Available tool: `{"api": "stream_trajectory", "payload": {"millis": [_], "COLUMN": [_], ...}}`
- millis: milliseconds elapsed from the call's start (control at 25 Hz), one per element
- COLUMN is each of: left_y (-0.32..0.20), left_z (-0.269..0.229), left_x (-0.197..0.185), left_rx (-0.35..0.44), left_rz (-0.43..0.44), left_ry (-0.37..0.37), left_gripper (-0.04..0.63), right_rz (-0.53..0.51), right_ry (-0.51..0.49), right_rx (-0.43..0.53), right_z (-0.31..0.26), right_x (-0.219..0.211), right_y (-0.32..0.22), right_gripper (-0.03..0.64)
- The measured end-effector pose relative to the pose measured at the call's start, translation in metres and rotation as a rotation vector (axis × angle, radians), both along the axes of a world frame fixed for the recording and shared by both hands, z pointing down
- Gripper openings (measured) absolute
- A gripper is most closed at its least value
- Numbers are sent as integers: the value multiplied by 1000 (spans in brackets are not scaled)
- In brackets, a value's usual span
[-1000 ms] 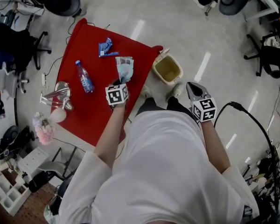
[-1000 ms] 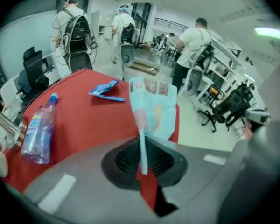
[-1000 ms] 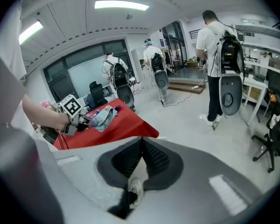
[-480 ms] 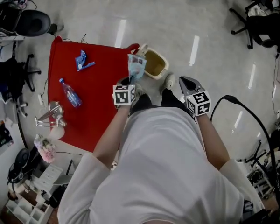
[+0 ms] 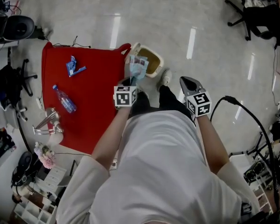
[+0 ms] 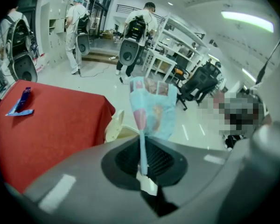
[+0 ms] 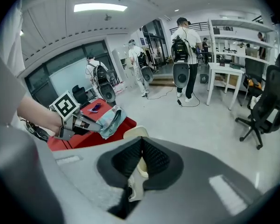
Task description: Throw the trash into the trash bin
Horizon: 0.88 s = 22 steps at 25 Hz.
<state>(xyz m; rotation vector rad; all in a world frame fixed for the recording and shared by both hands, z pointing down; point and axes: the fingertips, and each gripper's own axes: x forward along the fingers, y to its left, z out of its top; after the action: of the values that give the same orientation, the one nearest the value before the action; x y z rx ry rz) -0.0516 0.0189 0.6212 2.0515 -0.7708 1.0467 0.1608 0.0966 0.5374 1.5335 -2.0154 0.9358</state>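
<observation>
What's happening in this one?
A person is clearing trash off a red cloth. The left gripper is shut on a light-blue wrapper, held by the beige trash bin and not yet dropped. The right gripper is shut and empty. A blue packet and a water bottle lie on the cloth.

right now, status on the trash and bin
Left gripper shut on pale blue wrapper, beside the bin. Right gripper shut, empty. Nothing blocking the bin.

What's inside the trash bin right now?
The trash bin shows a bare brownish inside. The wrapper in the left gripper covers its left part, so that is hidden.
</observation>
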Motion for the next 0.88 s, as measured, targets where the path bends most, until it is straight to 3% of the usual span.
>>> {"api": "stream_trajectory", "payload": {"millis": [400,880], "left_y": [11,1], "left_z": [73,210], "left_x": [35,49], "left_rx": [-41,-84], "left_rz": [17,-91], "left_ry": [-31,-42], "left_gripper": [17,17], "right_rz": [-19,-69], "right_ry": [-29,-68], "right_rx": [-43,-54], "right_z": [49,131], "right_x": [15,6], "right_y": [4,2], "right_gripper": [2,2]}}
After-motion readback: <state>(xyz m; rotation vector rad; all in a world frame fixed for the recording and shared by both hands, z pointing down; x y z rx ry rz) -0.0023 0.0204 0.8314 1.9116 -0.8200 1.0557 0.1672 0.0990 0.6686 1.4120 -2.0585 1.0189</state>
